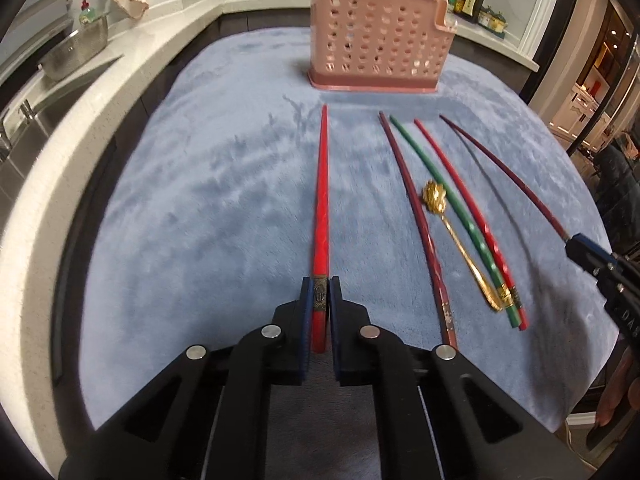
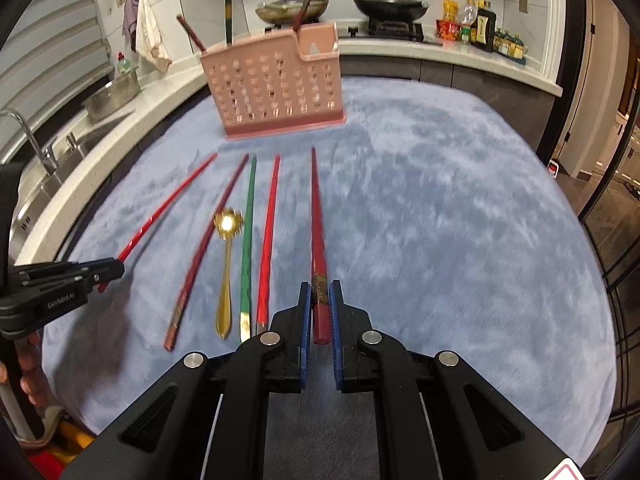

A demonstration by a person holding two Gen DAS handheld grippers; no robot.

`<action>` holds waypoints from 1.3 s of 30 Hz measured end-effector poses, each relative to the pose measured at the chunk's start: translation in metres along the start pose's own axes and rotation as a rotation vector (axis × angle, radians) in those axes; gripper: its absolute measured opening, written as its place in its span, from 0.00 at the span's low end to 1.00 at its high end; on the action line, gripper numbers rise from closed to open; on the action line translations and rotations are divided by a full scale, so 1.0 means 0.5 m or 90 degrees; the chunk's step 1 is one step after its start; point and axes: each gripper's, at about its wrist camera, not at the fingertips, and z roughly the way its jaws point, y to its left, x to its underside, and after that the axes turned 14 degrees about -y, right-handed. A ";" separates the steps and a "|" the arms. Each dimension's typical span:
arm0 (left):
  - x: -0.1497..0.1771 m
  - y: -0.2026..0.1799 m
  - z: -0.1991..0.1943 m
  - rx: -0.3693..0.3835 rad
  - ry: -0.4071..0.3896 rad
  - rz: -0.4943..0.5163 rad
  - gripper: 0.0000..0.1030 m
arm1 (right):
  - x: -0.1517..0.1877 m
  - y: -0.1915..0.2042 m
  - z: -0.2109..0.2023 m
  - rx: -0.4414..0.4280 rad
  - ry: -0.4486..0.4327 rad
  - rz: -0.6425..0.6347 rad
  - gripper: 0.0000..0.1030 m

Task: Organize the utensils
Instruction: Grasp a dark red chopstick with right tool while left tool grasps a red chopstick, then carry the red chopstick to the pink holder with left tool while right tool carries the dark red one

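Chopsticks: each gripper is gripping one by its decorated butt end. Left gripper (image 1: 320,300), held low and level over the blue cloth (image 1: 200,208), is clamping a red chopstick (image 1: 321,200); right gripper (image 2: 320,304) is likewise clamping a dark red chopstick (image 2: 318,220). Both sticks are running lengthwise, tips pointing toward the pink perforated holder (image 1: 376,36). Between them are lying three more chopsticks and a gold spoon (image 2: 225,272), blurring slightly.

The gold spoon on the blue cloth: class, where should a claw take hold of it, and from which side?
Grip the gold spoon on its slim handle, short of the flower-shaped bowl, coming from above. It lies flat between a dark red chopstick and the green chopstick, so a side approach would likely knock them.
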 end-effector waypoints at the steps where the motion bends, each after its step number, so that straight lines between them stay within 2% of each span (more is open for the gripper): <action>1: -0.007 0.003 -0.008 -0.001 -0.008 -0.001 0.07 | -0.010 -0.001 -0.005 0.001 -0.008 0.000 0.08; 16: -0.136 0.043 -0.113 -0.023 -0.136 -0.018 0.07 | -0.164 -0.019 -0.076 0.004 -0.129 0.015 0.08; 24: -0.214 0.054 -0.148 -0.032 -0.195 -0.024 0.07 | -0.231 -0.022 -0.088 -0.007 -0.166 0.028 0.08; 39: -0.396 0.042 -0.192 0.004 -0.297 -0.024 0.07 | -0.403 -0.043 -0.094 -0.035 -0.261 0.058 0.08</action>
